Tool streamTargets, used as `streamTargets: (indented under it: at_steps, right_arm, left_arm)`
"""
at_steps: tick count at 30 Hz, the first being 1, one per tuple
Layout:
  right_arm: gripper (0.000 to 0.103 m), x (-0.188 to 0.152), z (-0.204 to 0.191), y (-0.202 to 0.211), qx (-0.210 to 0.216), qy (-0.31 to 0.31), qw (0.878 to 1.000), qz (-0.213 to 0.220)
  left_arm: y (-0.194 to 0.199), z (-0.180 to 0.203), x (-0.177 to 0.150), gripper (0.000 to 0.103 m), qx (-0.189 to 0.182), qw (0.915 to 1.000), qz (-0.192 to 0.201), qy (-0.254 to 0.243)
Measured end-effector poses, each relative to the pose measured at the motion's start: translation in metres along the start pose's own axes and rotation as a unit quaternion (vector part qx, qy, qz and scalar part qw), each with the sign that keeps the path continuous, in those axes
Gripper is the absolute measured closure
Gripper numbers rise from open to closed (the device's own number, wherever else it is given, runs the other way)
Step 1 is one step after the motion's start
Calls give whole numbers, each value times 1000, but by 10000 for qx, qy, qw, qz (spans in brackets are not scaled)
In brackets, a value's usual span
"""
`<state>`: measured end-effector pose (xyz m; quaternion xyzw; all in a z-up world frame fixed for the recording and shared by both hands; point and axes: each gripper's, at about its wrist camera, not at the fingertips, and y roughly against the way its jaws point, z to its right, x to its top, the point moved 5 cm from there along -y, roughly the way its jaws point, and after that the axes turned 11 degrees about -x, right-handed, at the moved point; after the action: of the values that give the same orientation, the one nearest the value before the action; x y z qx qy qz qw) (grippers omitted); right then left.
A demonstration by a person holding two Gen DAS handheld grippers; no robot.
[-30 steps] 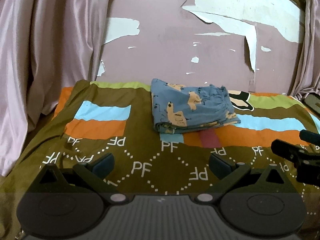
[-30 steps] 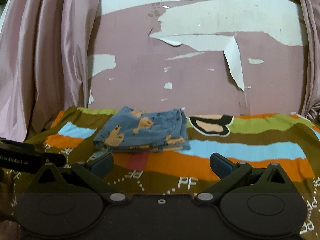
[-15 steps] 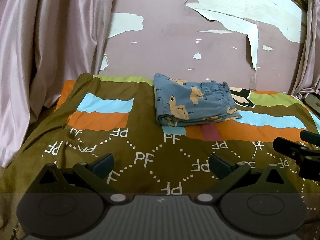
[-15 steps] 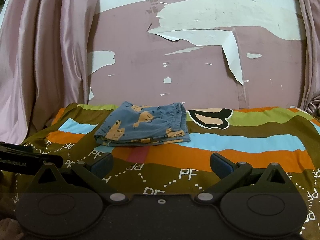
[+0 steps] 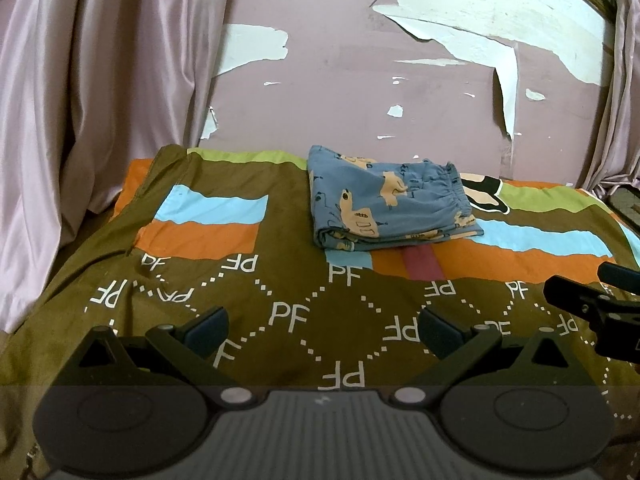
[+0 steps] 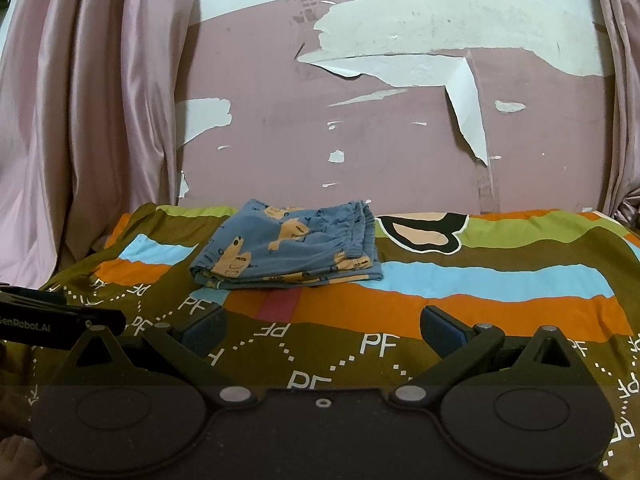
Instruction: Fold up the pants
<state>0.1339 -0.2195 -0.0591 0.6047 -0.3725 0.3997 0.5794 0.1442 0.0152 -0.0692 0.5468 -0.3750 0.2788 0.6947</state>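
Observation:
The blue pants (image 5: 384, 204) with tan animal prints lie folded in a compact rectangle on the patterned bedspread (image 5: 280, 312), near the wall; they also show in the right wrist view (image 6: 292, 252). My left gripper (image 5: 322, 330) is open and empty, held above the bedspread well short of the pants. My right gripper (image 6: 322, 328) is open and empty too, also back from the pants. The right gripper's side shows at the left wrist view's right edge (image 5: 592, 308); the left gripper's body shows at the right wrist view's left edge (image 6: 56, 316).
A peeling pink wall (image 5: 360, 80) stands behind the bed. Pink curtains hang at the left (image 5: 80, 100) and right (image 6: 624, 100). The brown bedspread with "PF" marks and coloured stripes (image 6: 480, 288) spreads around the pants.
Both grippers have drawn back and risen a little from the folded pants, which look farther off. The pants have not moved. Both grippers stay open.

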Motion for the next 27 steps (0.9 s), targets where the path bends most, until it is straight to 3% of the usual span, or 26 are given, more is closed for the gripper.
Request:
streamTargets:
  at_steps: [27]
  right_arm:
    - [1,-3,-3,0,1,13,10000,-28]
  left_arm:
    - [1,-2,-3,0,25,10000,-10,72]
